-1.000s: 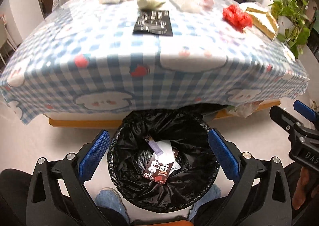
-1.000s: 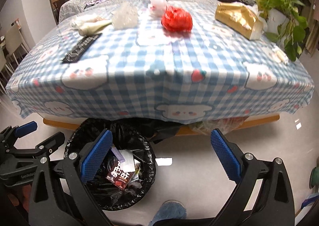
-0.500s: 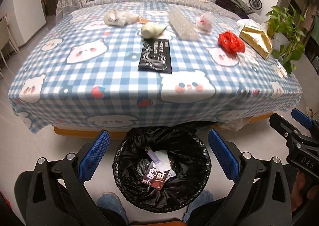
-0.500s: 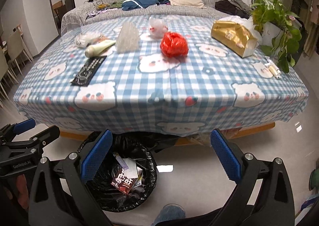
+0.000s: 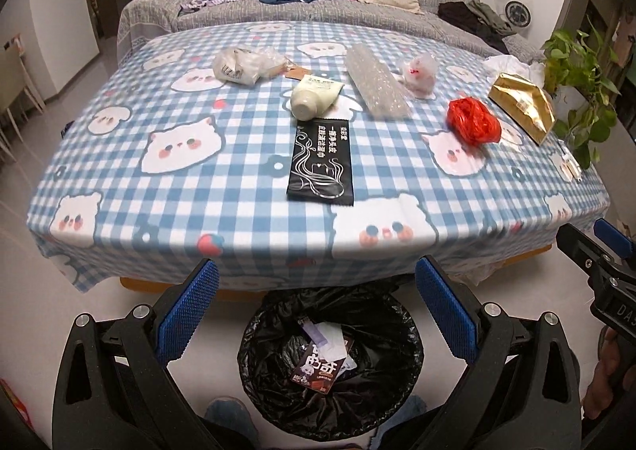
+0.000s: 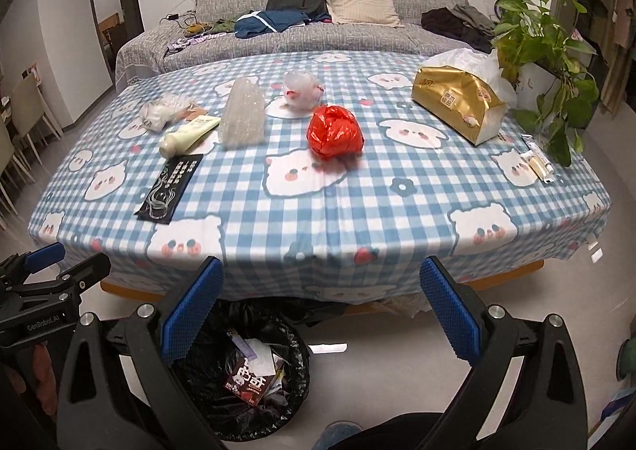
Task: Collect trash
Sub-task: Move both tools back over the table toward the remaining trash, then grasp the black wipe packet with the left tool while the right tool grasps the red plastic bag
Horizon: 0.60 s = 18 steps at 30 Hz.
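Trash bin (image 5: 330, 362) sits below both open grippers' fingers (image 5: 189, 315).

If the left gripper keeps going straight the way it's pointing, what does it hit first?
Probably the black wet-wipe packet on the checked tablecloth, which lies centred ahead of the open left gripper. Depth is unclear, so it might meet the cloth's near edge first.

Both wrist views toward table (image 5: 246, 156)

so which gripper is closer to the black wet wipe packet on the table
Left. The left gripper points almost straight at the black wet wipe packet, just past the table's near edge. The right gripper sits further right, so the packet lies off to its left.
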### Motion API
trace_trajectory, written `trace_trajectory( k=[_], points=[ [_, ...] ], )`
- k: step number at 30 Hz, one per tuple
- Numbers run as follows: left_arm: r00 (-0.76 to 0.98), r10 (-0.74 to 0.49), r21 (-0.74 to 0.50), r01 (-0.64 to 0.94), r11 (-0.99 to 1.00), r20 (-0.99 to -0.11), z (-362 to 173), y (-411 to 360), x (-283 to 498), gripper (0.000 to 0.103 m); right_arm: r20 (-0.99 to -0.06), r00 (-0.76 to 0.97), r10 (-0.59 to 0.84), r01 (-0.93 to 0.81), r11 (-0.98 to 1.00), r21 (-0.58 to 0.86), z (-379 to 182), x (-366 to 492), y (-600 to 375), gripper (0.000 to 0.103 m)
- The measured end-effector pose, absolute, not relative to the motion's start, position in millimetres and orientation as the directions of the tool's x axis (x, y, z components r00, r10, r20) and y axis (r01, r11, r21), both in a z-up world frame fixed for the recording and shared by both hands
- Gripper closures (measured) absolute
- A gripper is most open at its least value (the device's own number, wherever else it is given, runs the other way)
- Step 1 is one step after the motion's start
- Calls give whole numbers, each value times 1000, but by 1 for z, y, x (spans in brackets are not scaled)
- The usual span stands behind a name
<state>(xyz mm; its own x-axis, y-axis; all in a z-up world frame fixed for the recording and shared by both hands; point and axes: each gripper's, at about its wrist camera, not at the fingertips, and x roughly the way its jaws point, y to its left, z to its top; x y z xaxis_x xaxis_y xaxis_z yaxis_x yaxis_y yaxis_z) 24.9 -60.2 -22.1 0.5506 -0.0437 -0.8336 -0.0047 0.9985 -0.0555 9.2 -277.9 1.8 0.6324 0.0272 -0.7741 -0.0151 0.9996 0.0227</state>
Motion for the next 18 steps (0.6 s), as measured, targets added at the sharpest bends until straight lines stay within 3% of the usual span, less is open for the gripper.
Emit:
trace_trajectory(
  k=[18],
  points=[
    [461, -25, -24, 9, 1000, -887, -53, -64, 127, 6, -796, 605, 11, -1, 1000, 13, -6, 127, -284, 8]
  ],
)
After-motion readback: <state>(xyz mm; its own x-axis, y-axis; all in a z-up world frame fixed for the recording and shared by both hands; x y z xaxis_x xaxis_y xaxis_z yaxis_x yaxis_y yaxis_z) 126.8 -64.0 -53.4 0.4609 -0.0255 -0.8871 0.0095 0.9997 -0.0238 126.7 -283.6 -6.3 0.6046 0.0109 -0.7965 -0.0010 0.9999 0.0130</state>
